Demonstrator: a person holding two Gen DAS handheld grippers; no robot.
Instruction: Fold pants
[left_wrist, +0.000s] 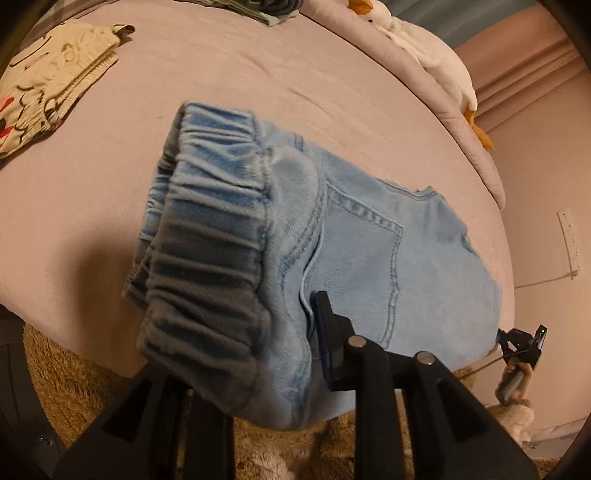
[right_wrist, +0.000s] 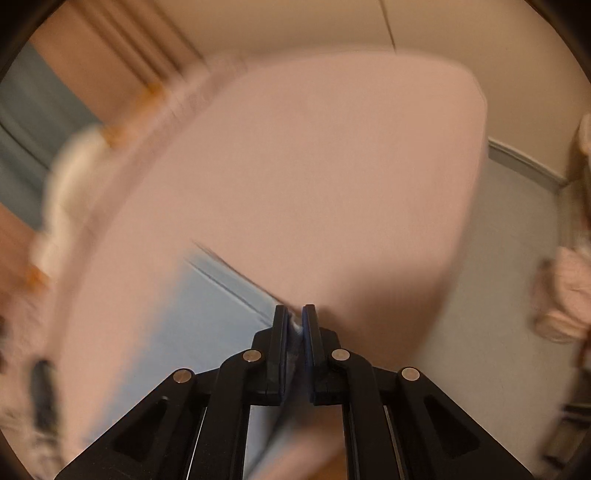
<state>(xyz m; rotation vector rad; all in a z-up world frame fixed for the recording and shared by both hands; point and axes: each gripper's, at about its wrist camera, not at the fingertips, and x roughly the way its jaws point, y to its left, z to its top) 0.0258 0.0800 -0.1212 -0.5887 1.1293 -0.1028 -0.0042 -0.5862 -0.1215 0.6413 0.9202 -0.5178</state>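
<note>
The pink bed (left_wrist: 295, 92) lies ahead of both tongs, light-blue jeans (left_wrist: 369, 251) draped between them. Left tongs (left_wrist: 280, 332) grip the bunched elastic waistband (left_wrist: 207, 240); right tongs (right_wrist: 295, 317) pinch the hem. Either thin bite could slip, spoiling the fold.

left wrist: steeply down, close over pants (left_wrist: 332, 236) | right wrist: same, blurred | shared: bed (right_wrist: 332, 166)

A pink-sheeted bed (left_wrist: 277, 85) fills the frame. Light-blue denim pants (left_wrist: 369, 240) lie at its lower right; a cream patterned garment (left_wrist: 55, 85) at upper left; a white plush toy (left_wrist: 436, 55) along the upper-right edge.
</note>
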